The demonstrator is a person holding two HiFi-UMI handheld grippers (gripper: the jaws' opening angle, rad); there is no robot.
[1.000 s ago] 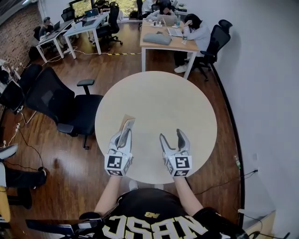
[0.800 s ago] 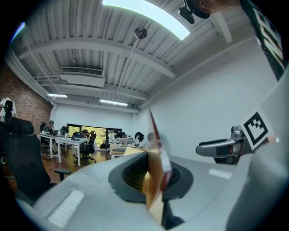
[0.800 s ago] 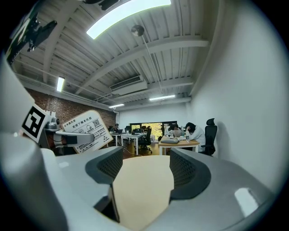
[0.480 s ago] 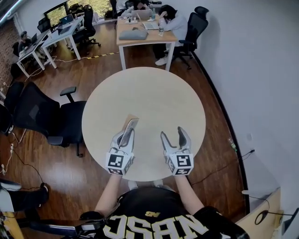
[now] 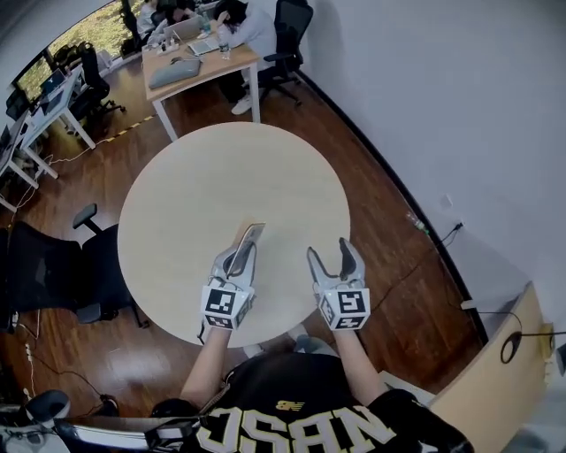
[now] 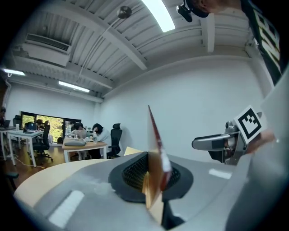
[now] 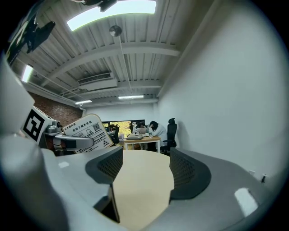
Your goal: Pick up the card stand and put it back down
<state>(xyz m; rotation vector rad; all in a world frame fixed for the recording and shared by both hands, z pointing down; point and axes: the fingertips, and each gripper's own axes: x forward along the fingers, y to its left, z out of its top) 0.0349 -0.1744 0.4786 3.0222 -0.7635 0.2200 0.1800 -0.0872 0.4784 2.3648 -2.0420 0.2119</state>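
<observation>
Left tool [image 5: 243,251] clamps the card stand [image 5: 253,232] by the worktop's [image 5: 221,177] near edge; right tool [image 5: 329,253] gapes, empty.

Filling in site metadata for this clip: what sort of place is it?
Most likely an open-plan office: a rectangular light-wood desk with people seated at it, black swivel office chairs on a dark wooden floor, and a round beige table.

black short-sleeved shirt [image 5: 296,423] with white lettering; grey, marker-tagged left tool [image 5: 247,245] and right tool [image 5: 329,251].
</observation>
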